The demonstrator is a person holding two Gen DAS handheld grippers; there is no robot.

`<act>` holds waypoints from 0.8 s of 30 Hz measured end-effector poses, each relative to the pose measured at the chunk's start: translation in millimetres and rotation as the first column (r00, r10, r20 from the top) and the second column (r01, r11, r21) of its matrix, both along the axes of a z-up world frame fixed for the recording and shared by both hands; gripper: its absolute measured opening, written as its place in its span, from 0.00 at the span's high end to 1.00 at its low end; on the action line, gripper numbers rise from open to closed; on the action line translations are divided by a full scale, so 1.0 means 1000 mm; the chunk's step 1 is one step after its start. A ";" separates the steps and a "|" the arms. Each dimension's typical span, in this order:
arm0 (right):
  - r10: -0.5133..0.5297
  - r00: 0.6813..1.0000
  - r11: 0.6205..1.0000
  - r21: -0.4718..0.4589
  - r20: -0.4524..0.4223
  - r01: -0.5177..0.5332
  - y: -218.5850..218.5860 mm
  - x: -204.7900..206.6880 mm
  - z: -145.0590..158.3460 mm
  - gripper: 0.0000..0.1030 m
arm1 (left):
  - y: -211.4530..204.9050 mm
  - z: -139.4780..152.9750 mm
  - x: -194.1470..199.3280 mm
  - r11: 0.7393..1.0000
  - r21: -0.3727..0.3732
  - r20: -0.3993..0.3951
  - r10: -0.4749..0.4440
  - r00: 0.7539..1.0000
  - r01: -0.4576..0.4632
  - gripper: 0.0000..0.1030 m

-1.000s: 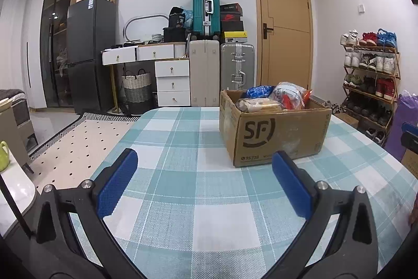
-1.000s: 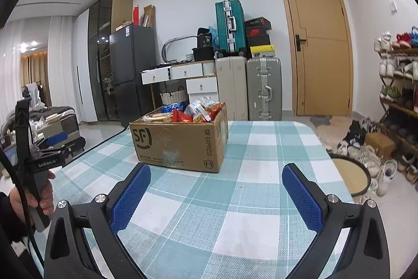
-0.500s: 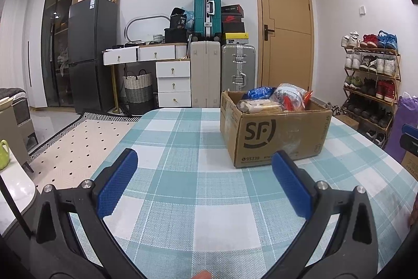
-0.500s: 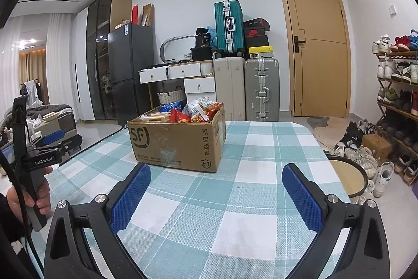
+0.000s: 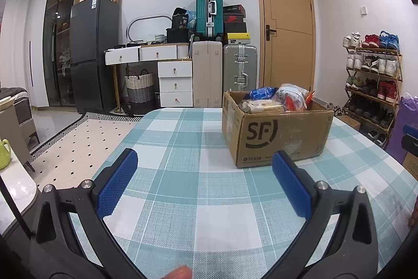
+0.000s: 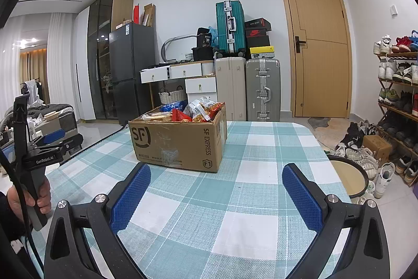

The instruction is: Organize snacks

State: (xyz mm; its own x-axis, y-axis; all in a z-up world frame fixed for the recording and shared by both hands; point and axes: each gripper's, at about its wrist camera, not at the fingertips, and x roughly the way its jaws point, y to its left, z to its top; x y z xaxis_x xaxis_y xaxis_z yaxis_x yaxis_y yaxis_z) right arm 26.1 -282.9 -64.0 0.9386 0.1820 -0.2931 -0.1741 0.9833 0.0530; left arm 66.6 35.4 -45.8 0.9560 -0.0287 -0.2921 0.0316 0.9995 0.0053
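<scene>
A brown cardboard box [image 5: 277, 132] sits on the surface [image 5: 198, 190], which has a blue and white checked cloth on it. The box is open at the top and full of snack bags [image 5: 284, 96]: a blue one, a clear one with red print, and a pale wrapped pack at the front. In the left wrist view the box is at about 1 o'clock from the left gripper [image 5: 203, 164], a bit away from it. That gripper hangs over the cloth with its blue fingers [image 5: 116, 187] spread wide, and there is nothing between them. In the right wrist view the same box [image 6: 180, 140] is at about 11 o'clock from the right gripper [image 6: 216, 174], and its near bottom edge shows just past the tip of the left-side finger. The snacks [image 6: 193, 111] poke up over the rim there, red and orange bags beside a blue one. The right gripper is wide open too, its blue fingers [image 6: 301, 198] far apart with only the cloth showing in the gap. At about 9 o'clock in that view a hand [image 6: 24, 200] holds the black handle of the left gripper at the edge of the surface. Behind the surface, at 12 o'clock, stand a grey suitcase [image 5: 240, 72] and a cream suitcase [image 5: 207, 73], with a green suitcase [image 5: 209, 11] up on top. A wooden door [image 6: 317, 46] is at about 1 o'clock, a dark fridge [image 5: 94, 54] at about 10 o'clock, and a shoe rack [image 5: 371, 80] full of shoes at about 3 o'clock.
</scene>
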 end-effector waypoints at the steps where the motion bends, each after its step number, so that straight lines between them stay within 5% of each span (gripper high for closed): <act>1: -0.001 1.000 1.000 -0.001 -0.001 0.001 0.000 0.000 0.000 0.01 | 0.000 0.000 0.000 1.000 0.000 0.000 0.001 1.000 -0.001 0.00; 24: -0.001 1.000 1.000 0.014 -0.006 0.001 -0.003 0.001 -0.002 0.01 | -0.003 -0.001 0.001 1.000 0.001 0.005 -0.016 1.000 0.016 0.00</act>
